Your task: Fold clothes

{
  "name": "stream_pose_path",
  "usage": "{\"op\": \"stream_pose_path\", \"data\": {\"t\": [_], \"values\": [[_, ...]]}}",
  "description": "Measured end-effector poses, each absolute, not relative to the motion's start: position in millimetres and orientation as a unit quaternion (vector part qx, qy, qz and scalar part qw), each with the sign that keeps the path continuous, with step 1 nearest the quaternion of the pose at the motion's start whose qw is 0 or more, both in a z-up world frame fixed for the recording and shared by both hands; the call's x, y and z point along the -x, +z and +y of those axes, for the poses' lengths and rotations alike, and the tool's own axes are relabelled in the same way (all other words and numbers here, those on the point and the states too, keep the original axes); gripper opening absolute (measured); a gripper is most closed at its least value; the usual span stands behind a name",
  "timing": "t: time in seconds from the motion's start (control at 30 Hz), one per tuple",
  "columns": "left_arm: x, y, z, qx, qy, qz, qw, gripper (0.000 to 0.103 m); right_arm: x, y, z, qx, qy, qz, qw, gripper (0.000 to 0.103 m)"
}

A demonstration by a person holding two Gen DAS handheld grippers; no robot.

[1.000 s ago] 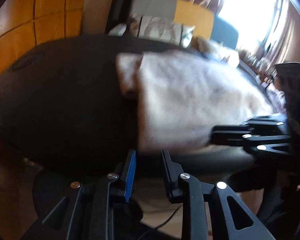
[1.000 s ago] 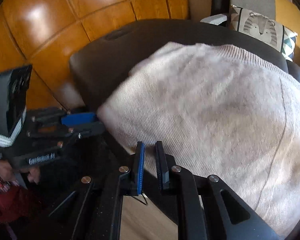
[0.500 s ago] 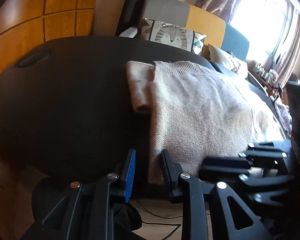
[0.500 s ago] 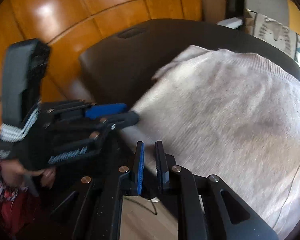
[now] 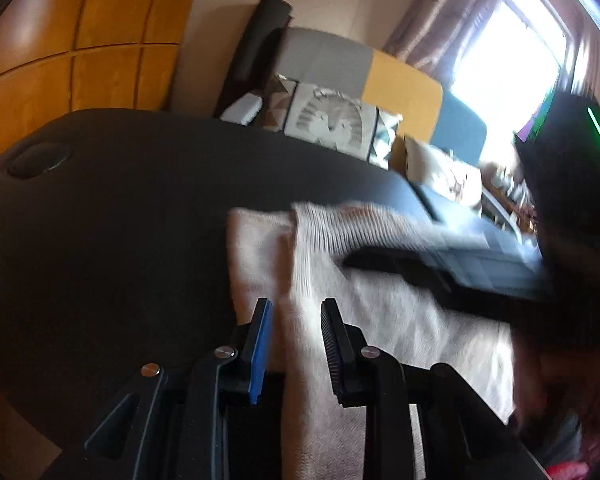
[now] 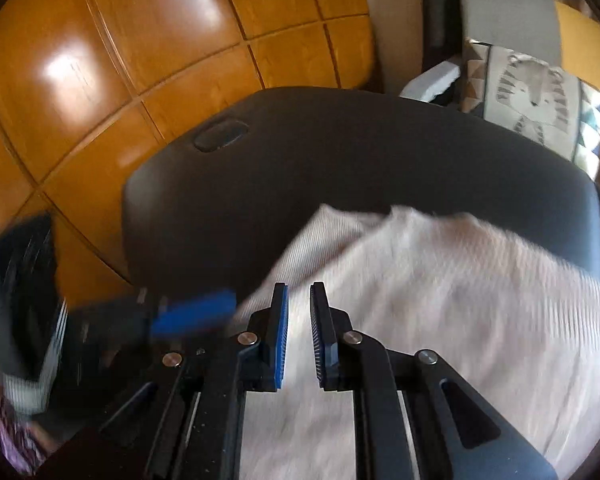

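Both hand-held grippers, left (image 5: pixel 296 312) and right (image 6: pixel 299 296), I held parted and unclamped above the beige sweater (image 6: pixel 440 300) on the black bench (image 5: pixel 120 220).

Both grippers are looking like the same black plastic build. The left gripper (image 5: pixel 296 344) is showing two flat fingers, one wearing a bright blue pad (image 5: pixel 260 350) and the other a black ribbed pad (image 5: pixel 332 344), with round silver screws (image 5: pixel 225 352) sitting at the pivots and triangular cutouts in the arms behind. The right gripper (image 6: pixel 299 334) is sporting the same blue and ribbed pads and silver screws. Left of it, a patterned purple sleeve (image 6: pixel 8 436) is peeking in, blurry.
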State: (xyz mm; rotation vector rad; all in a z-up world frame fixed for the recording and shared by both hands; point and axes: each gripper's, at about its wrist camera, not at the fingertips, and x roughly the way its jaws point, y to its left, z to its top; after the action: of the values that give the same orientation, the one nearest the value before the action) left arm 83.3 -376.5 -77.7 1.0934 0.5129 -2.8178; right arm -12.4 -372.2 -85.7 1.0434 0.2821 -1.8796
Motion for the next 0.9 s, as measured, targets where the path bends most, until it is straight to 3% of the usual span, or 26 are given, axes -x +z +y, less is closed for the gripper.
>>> {"op": "stream_pose_path", "data": {"t": [0.13, 0.27, 0.3, 0.5, 0.7, 0.9], "values": [[-89.3, -97.5, -379.6, -0.367, -0.911, 0.185, 0.031, 0.026, 26.9, -102.6, -420.7, -0.438, -0.731, 0.194, 0.485, 0.012], [-99.7, -103.5, -386.6, -0.349, -0.911, 0.216, 0.027, 0.026, 39.2, -126.6, -448.6, -0.469, -0.699, 0.222, 0.492, 0.012], [-100.6, -104.5, -386.5, -0.347, -0.913, 0.214, 0.027, 0.026, 42.3, -129.2, -450.6, -0.469, -0.703, 0.218, 0.488, 0.008], [-107.0, -108.2, -385.0, -0.334, -0.917, 0.215, 0.034, 0.026, 52.9, -136.1, -452.5, -0.469, -0.731, 0.185, 0.461, 0.007], [-108.2, -109.3, -383.1, -0.329, -0.920, 0.209, 0.043, 0.026, 46.0, -139.5, -455.5, -0.442, -0.747, 0.206, 0.452, 0.007], [-107.3, -105.5, -384.1, -0.328, -0.920, 0.208, 0.051, 0.026, 62.2, -130.6, -450.3, -0.457, -0.746, 0.167, 0.454, 0.011]]}}
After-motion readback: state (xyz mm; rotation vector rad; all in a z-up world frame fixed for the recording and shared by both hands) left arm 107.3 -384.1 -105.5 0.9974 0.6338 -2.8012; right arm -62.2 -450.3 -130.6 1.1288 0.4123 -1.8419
